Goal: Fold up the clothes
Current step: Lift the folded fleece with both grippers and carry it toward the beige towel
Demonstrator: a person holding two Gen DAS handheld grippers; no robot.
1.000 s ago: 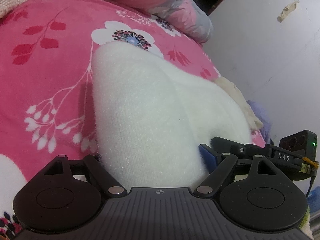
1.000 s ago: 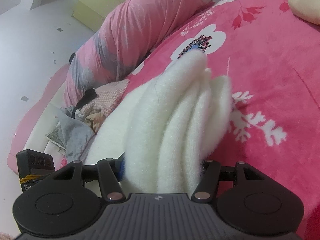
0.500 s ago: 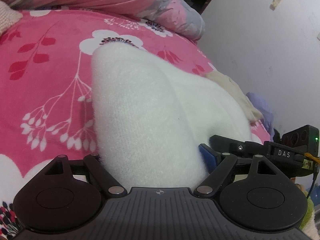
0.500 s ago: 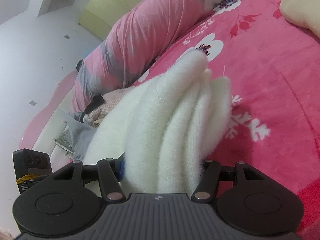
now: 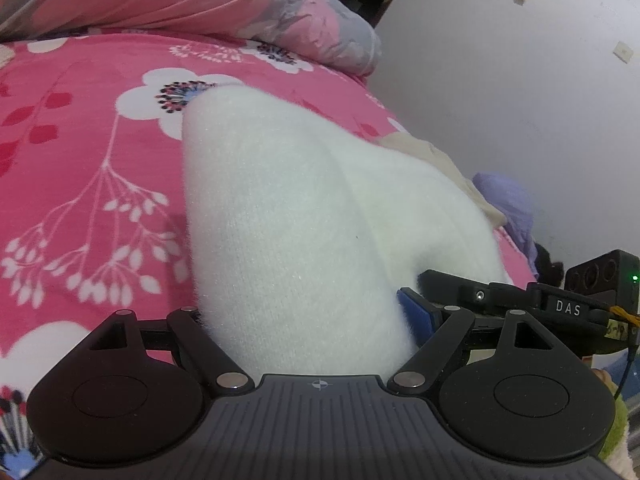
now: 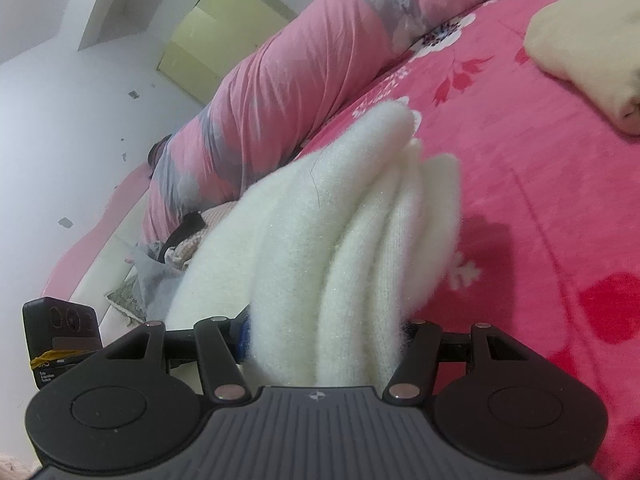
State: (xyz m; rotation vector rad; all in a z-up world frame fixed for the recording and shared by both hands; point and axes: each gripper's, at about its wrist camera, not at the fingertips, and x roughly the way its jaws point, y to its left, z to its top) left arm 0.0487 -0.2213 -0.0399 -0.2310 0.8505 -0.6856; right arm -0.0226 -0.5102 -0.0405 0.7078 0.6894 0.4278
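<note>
White fuzzy knit filled both views: a folded sweater (image 5: pixel 304 216) was held off the pink flowered bedspread (image 5: pixel 80 168), with the rolled pink duvet (image 6: pixel 304 64) along the bed's far edge. The left gripper (image 5: pixel 308 320) stood wide, its jaws closed on one thick end of the bundle, with the blue pad of one finger (image 5: pixel 416 312) pressed into the wool. The right gripper (image 6: pixel 324 332) was narrower, clamped on the other end, where several stacked layers fanned out between its jaws. A cream folded garment (image 6: pixel 584 44) already lay near the bed's far corner, and unfolded clothes (image 6: pixel 176 248) were heaped at the bed's edge below the duvet.

The step in hand looked like carrying the finished fold to its resting place. The next move would call for lowering both ends together onto bare bedspread, keeping the layers aligned, then releasing without dragging the wool.
</note>
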